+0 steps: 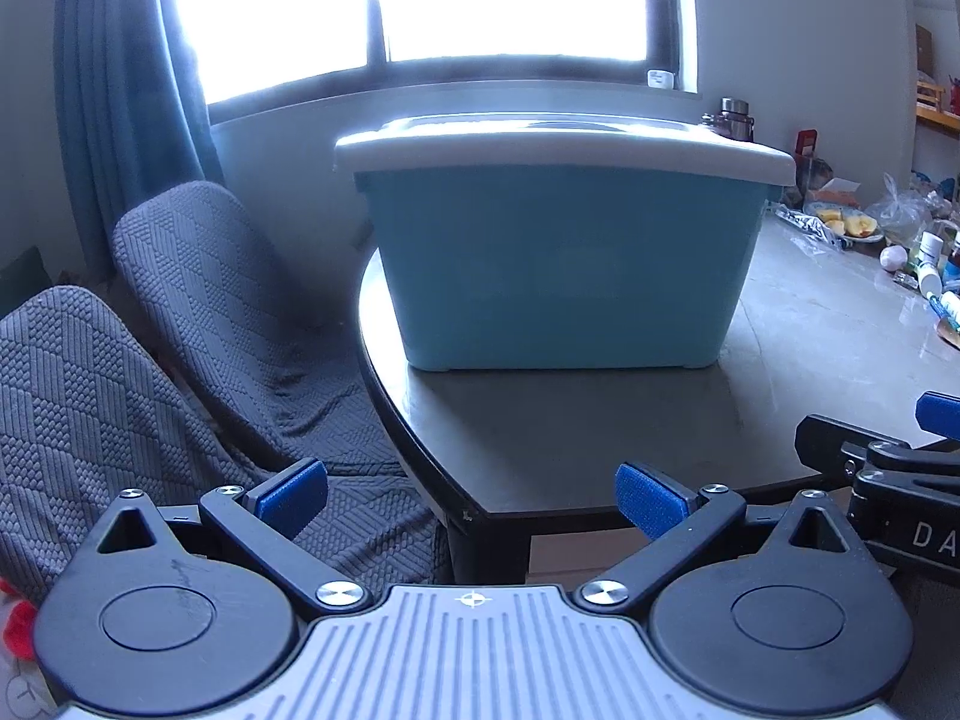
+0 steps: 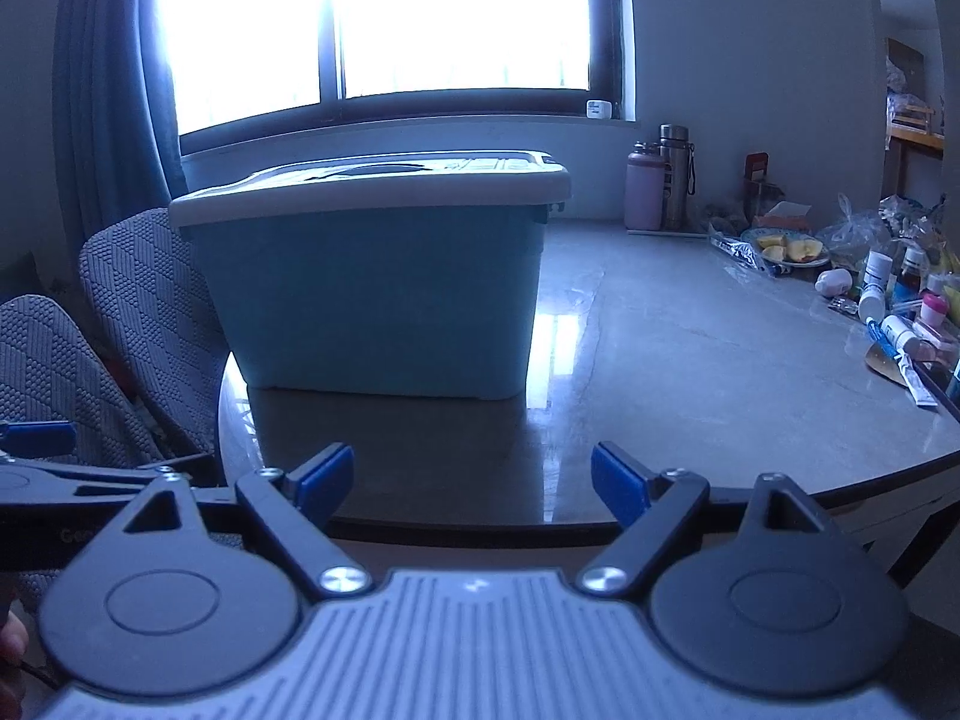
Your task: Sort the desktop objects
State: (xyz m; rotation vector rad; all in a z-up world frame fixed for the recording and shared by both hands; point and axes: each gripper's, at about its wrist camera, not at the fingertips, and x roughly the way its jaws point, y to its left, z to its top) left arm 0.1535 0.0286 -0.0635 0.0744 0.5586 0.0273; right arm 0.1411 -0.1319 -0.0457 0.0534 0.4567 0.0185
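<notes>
A light blue storage box [image 1: 558,276] with a white lid [image 1: 558,150] shut on it stands on the left end of the grey table [image 1: 600,438]; it also shows in the right wrist view [image 2: 378,300]. My left gripper [image 1: 471,501] is open and empty at the table's near edge, in front of the box. My right gripper [image 2: 471,483] is open and empty at the near edge, right of the box. Several small bottles, tubes and jars [image 2: 894,312] lie at the table's right side, also in the left wrist view [image 1: 936,276].
Two grey covered chairs [image 1: 198,300] stand left of the table. Two flasks [image 2: 660,180], a plate of fruit slices [image 2: 786,252] and plastic bags [image 2: 858,234] sit at the back right. A window and blue curtain [image 1: 120,90] are behind. Bare tabletop [image 2: 690,360] lies between the box and the clutter.
</notes>
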